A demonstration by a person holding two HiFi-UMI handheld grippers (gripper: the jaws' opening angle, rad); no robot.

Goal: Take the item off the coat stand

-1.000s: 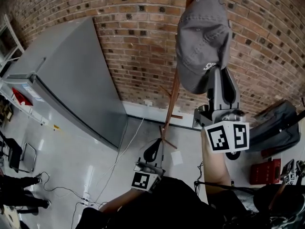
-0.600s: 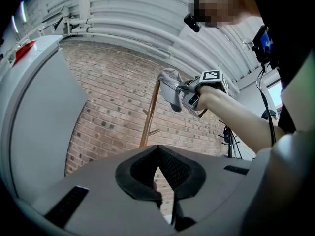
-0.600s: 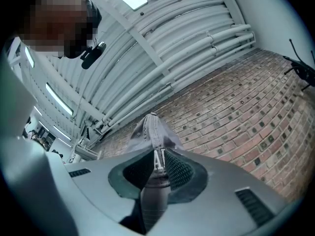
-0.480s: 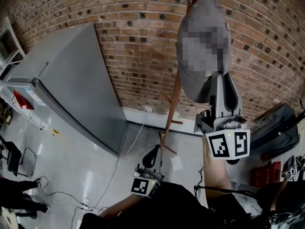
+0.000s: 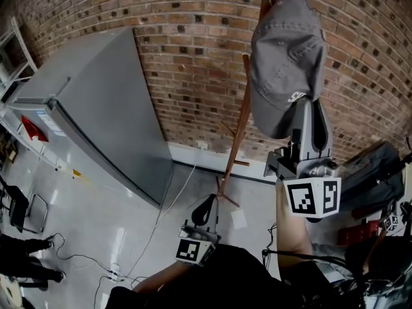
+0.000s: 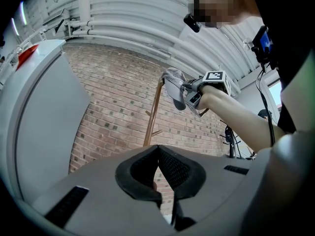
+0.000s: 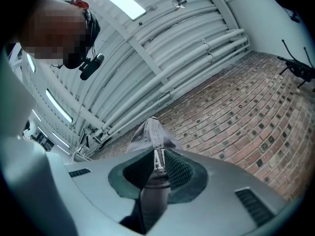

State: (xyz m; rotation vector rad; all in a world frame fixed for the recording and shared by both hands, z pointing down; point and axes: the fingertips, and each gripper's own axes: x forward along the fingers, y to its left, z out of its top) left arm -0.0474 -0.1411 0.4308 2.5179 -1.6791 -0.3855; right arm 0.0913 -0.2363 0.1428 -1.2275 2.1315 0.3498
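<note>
I have the right hand-held gripper [image 5: 308, 108] clamped on the lower rim of the grey cap [image 5: 286, 50], which hangs at the top of the wooden coat stand [image 5: 239, 124]. This is the lift-off step. Next, I judge, the cap must go up and outward to clear its peg. The left hand-held gripper [image 5: 205, 212] sits low, jaws together, empty. The peg is cut off by the frame's top edge, so the cap is probably still hooked.

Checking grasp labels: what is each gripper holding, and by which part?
The right gripper has its jaws shut on the cap, at its lower edge. The left gripper has its jaws together and holds nothing.
</note>
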